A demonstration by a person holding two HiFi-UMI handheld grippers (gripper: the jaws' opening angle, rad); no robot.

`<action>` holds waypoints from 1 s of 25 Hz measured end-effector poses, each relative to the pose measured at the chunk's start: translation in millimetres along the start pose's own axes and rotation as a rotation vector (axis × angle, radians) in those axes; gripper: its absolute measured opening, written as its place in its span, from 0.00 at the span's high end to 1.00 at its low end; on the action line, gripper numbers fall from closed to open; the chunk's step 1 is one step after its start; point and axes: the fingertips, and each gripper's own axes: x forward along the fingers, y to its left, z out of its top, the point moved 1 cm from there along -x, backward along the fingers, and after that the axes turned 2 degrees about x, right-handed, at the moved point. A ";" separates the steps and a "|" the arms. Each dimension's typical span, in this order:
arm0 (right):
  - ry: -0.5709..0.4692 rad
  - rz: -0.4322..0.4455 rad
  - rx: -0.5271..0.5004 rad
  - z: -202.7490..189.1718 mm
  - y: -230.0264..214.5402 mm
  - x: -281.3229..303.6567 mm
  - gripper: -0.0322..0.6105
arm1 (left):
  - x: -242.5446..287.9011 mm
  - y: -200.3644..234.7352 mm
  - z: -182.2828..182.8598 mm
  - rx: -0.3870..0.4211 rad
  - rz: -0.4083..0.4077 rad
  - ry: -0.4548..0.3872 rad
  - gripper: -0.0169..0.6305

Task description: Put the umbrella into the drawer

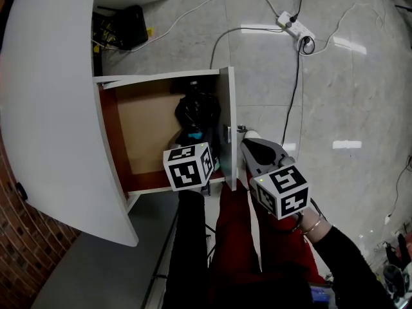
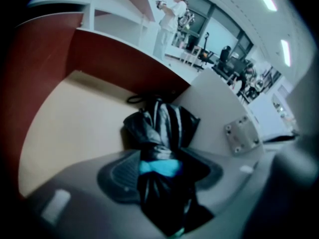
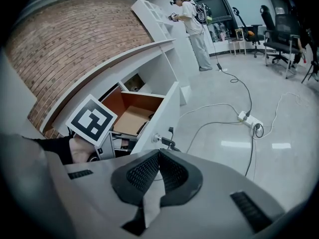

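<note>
The drawer [image 1: 151, 131] stands pulled out, its tan bottom [image 2: 75, 118] bare on the left. A black folded umbrella [image 1: 196, 111] with a cyan band lies along the drawer's right side, against the white front panel [image 1: 226, 121]. My left gripper [image 1: 193, 141] reaches down into the drawer from the near side. In the left gripper view the umbrella [image 2: 159, 128] fills the gap between the pads of the left gripper [image 2: 162, 166], which is shut on it. My right gripper [image 1: 248, 143] hangs outside the front panel near the small handle [image 3: 164, 142]. The right gripper [image 3: 159, 153] is shut, holding nothing.
A curved white cabinet top [image 1: 51, 108] overhangs the drawer's left. On the tiled floor, a power strip [image 1: 293, 26] and cables run to the right. A brick wall [image 3: 75, 39] backs the cabinet. A person [image 3: 192, 24] stands far off by shelves.
</note>
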 end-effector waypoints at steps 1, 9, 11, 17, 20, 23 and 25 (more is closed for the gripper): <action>0.000 -0.004 0.001 -0.3 -1.2 0.4 0.94 | 1.1 0.1 0.0 0.001 0.001 0.003 0.59; -0.003 -0.024 0.016 -1.1 -6.2 -1.0 0.94 | 4.0 -0.9 5.8 0.019 0.029 -0.033 0.56; -0.004 -0.026 0.022 -1.0 -6.8 -1.8 0.94 | 2.0 -1.5 10.0 0.025 0.036 -0.054 0.56; -0.032 -0.039 0.030 3.1 -9.5 -5.1 0.94 | -7.9 -4.9 22.1 0.006 0.037 -0.098 0.56; -0.047 -0.043 0.030 6.8 -8.5 -8.2 0.94 | -19.0 -4.1 27.0 -0.003 0.053 -0.129 0.56; -0.065 -0.053 0.034 11.2 -8.4 -13.7 0.94 | -32.9 -4.6 35.2 -0.010 0.062 -0.171 0.56; -0.077 -0.059 0.036 13.4 -7.9 -17.7 0.94 | -43.7 -4.9 40.6 -0.016 0.066 -0.201 0.58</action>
